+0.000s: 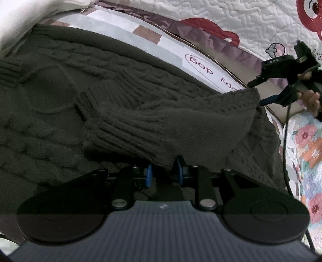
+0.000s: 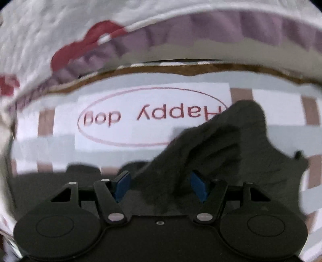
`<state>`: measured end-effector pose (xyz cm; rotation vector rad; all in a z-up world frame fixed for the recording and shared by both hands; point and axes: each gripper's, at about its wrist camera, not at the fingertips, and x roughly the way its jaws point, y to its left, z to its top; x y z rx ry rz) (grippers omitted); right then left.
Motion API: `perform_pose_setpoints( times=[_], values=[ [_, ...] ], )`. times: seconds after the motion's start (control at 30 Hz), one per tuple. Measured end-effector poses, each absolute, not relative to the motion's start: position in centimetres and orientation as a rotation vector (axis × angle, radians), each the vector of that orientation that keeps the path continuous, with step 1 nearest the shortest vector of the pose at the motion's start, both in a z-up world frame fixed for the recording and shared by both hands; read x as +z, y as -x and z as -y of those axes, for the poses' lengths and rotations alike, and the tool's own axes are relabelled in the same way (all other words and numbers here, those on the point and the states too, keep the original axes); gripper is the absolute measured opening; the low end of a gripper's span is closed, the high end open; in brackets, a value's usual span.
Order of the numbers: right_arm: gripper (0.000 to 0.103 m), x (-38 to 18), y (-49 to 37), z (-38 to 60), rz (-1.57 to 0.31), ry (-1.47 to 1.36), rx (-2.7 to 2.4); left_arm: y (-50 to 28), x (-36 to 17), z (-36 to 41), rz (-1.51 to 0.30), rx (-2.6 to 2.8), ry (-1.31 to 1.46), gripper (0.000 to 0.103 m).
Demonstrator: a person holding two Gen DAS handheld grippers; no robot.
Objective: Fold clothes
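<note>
Sweater [image 1: 100, 104]: dark cable-knit, spread over centre and left of the left wrist view, on the sheet.
Sheet [image 2: 50, 149]: pale, brown squares, "Happy dog" in an oval, centre of the right wrist view.
Quilt [image 1: 221, 18]: white, red figures, upper right.
Sleeve [image 1: 161, 129]: ribbed, folded across the sweater's middle.
Left claw [image 1: 163, 172]: lower centre, blue pads slightly apart, sleeve edge between; contact unclear.
Right claw [image 2: 160, 186]: spread wide, dark knit between, blurred.
</note>
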<state>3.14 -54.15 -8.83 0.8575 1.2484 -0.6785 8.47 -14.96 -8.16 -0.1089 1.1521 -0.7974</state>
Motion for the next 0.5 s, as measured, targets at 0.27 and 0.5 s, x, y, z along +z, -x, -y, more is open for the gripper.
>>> perform_pose_setpoints(
  times=[0.27, 0.5],
  values=[
    [0.016, -9.6, 1.1, 54.5, -0.986, -0.91, -0.553, -8.1, -7.3, 15.6, -1.074, -0.799, 0.0, 0.022],
    [0.015, -4.8, 12.4, 48.2, -0.485, -0.782, -0.277, -8.3, -3.6, 13.4, -0.888, -0.725, -0.067, 0.009]
  ],
)
